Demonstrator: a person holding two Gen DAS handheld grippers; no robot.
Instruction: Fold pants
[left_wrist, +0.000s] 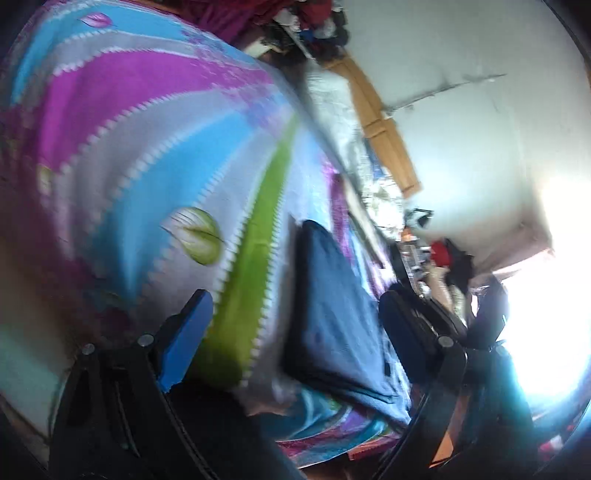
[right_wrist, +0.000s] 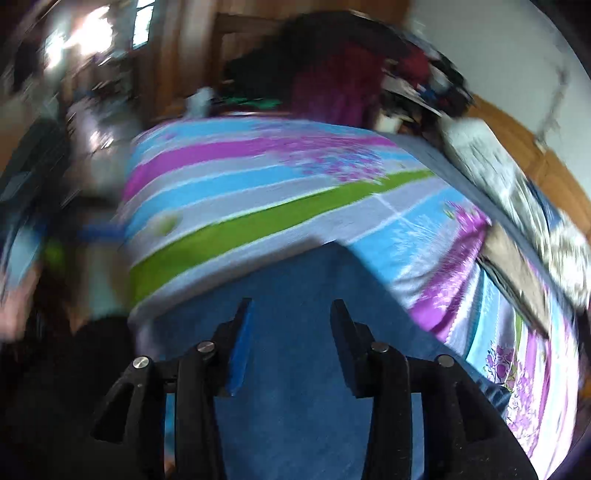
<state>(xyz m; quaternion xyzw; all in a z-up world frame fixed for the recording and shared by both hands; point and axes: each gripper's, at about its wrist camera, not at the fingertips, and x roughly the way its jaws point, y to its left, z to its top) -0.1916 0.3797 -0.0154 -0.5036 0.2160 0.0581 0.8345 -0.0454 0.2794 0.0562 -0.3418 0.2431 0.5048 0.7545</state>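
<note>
Both tools apart over folded blue pants

Right tool (right_wrist: 290, 314) hovered with fingers spread above the pants (right_wrist: 295, 350) at lower centre on the striped bed (right_wrist: 258, 184); left tool (left_wrist: 295, 306) also gaped, empty. Folding looked largely done.

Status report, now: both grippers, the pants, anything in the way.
Left gripper open, holding nothing. Right gripper open, above the blue pants. Pants look folded flat on the striped bedsheet. Nothing on the pants; both views motion-blurred.
</note>
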